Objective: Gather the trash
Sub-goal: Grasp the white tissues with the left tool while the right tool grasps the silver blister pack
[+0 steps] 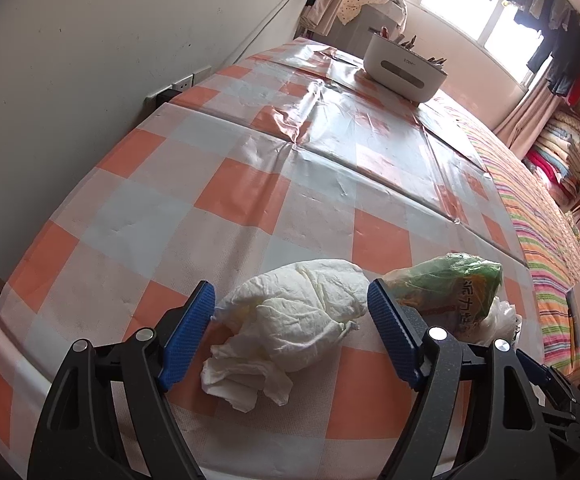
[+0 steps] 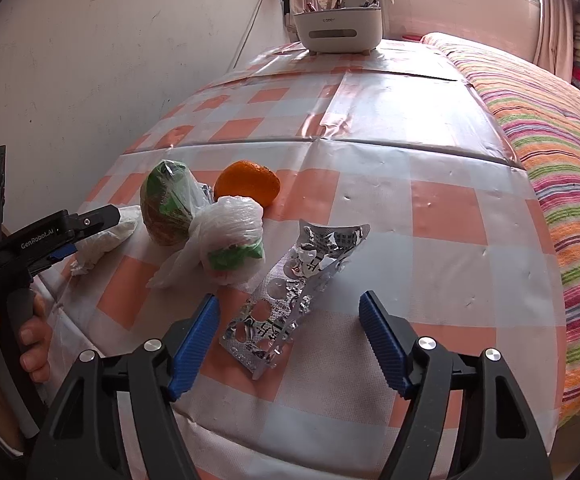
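Observation:
A crumpled white tissue (image 1: 298, 320) lies near the front edge of the orange-and-white checked table (image 1: 249, 184). My left gripper (image 1: 290, 288) is open and straddles it, the blue pads close beside its two sides. Just right of it are a green snack wrapper (image 1: 450, 284) and a knotted white plastic bag (image 1: 502, 316). In the right wrist view my right gripper (image 2: 288, 299) stands open around a crushed silver blister pack (image 2: 290, 296), pads clear of it. Behind lie the plastic bag (image 2: 229, 240), the green wrapper (image 2: 165, 204), an orange (image 2: 247, 186) and the tissue (image 2: 105, 236).
A white container (image 2: 338, 28) with utensils stands at the table's far end. A bed with a striped blanket (image 2: 550, 160) runs along the table's right side, and a wall along its left. A person's hand (image 2: 29, 332) grips the left tool's handle.

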The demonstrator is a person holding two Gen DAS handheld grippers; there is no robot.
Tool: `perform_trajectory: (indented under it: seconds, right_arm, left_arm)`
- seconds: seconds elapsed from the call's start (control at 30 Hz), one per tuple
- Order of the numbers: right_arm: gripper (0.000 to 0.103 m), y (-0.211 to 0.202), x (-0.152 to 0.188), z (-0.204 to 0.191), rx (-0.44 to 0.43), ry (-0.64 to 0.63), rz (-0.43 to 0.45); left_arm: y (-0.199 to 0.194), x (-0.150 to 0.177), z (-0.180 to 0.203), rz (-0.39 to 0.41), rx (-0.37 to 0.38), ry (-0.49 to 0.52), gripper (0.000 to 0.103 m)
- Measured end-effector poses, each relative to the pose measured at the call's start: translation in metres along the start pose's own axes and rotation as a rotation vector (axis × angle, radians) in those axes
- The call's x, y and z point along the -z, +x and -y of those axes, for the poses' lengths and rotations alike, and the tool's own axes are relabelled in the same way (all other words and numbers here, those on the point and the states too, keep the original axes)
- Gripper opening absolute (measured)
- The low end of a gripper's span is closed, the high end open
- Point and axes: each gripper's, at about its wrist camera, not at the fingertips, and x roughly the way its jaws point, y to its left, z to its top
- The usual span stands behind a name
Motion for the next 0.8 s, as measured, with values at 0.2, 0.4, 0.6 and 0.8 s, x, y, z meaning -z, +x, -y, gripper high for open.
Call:
perform_trajectory:
  seconds: [0.2, 0.4, 0.6, 0.8]
  right_arm:
    - [0.025, 0.000, 0.001, 0.000, 0.000, -0.013, 0.000]
    - [0.016, -0.005, 0.003, 0.000, -0.005, -0.014, 0.016]
    - [0.011, -0.012, 0.005, 0.003, -0.003, -0.007, 0.034]
    - [0.011, -0.021, 0.007, 0.006, -0.013, 0.008, 0.049]
  left_arm:
    - [-0.001, 0.001, 0.000, 0.005, -0.003, 0.018, 0.043]
    - [-0.004, 0.005, 0.001, 0.008, 0.009, 0.037, 0.030]
    - [-0.009, 0.008, 0.001, 0.014, 0.006, 0.042, 0.026]
    - [-0.013, 0.013, 0.006, 0.011, -0.003, 0.060, 0.026]
